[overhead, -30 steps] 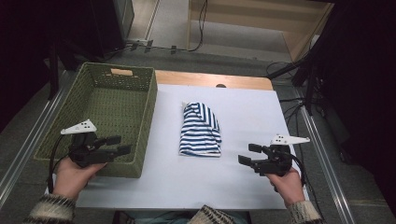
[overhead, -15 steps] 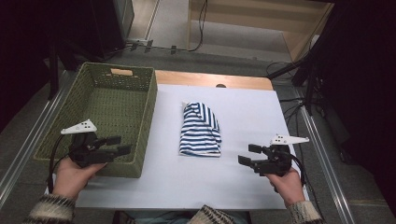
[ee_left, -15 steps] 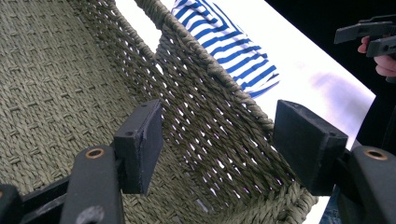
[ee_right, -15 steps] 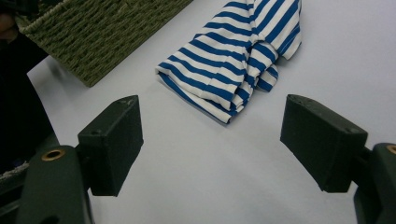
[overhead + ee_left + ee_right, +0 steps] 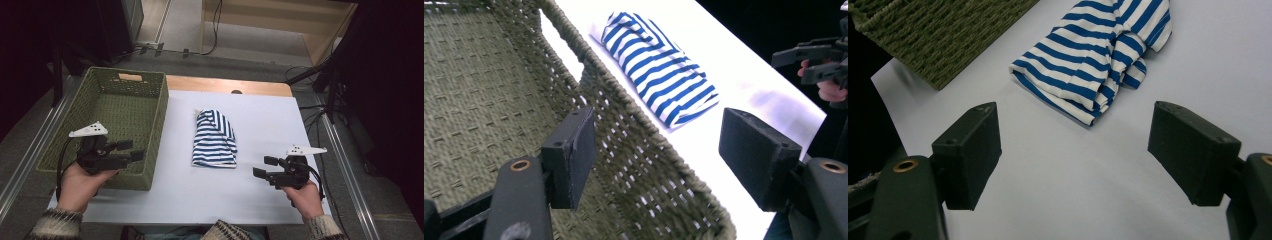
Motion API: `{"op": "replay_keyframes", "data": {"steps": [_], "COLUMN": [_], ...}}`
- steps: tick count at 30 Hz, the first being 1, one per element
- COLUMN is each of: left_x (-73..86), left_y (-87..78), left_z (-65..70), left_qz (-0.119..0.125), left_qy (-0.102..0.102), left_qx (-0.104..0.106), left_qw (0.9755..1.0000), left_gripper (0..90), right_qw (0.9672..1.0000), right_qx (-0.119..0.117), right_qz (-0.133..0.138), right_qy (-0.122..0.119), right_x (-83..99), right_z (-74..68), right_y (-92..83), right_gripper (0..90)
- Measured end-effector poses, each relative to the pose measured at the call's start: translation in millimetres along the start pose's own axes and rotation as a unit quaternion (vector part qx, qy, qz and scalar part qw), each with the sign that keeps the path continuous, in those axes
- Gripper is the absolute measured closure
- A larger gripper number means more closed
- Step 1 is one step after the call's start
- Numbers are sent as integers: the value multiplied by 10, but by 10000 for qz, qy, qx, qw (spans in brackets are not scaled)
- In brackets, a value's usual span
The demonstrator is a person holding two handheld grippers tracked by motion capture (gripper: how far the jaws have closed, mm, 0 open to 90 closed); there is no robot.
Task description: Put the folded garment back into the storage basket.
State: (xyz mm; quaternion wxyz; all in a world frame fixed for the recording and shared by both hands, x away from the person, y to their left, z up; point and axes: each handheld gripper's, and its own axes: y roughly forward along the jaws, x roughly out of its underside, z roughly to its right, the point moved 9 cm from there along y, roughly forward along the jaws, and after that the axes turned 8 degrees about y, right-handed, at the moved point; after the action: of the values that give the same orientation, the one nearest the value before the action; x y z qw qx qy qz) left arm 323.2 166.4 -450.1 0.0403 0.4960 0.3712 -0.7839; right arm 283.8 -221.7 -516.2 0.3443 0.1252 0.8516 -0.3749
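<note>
Striped shirt point(image 5: 215, 141) lies folded mid-frame on desk point(image 5: 260, 190) beside empty basket point(image 5: 150, 145), likely awaiting pickup; left claw point(image 5: 131, 151) and right claw point(image 5: 263, 167) both spread, holding nothing.

The left gripper point(image 5: 127, 150) is held in the left hand point(image 5: 82, 182) near the tabletop's front left corner, its fingers point(image 5: 571, 155) spread wide apart and pointing rightward. The right gripper point(image 5: 263, 167) sits in the right hand point(image 5: 303, 197) near the front right corner, fingers point(image 5: 970, 152) likewise parted, pointing leftward. Knitted sleeves point(image 5: 55, 225) cover both forearms.
</note>
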Motion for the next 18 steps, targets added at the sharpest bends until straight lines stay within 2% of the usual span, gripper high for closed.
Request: {"op": "replay_keyframes", "data": {"steps": [3, 6, 18], "left_x": [-68, -137, -290], "left_y": [3, 14, 78], "left_z": [32, 65, 110], "left_qz": [121, 118, 188], "left_qy": [-85, -1, 32], "left_qx": [136, 140, 180], "left_qw": [9998, 9998, 9997], "left_gripper": [314, 314, 307], "right_qw": [10000, 10000, 10000], "right_qx": [18, 41, 63], "right_qz": [31, 5, -53], "right_qy": [12, 1, 9], "right_x": [-3, 3, 26], "right_z": [10, 15, 33], "right_y": [-3, 0, 9], "right_gripper": [193, 193, 193]}}
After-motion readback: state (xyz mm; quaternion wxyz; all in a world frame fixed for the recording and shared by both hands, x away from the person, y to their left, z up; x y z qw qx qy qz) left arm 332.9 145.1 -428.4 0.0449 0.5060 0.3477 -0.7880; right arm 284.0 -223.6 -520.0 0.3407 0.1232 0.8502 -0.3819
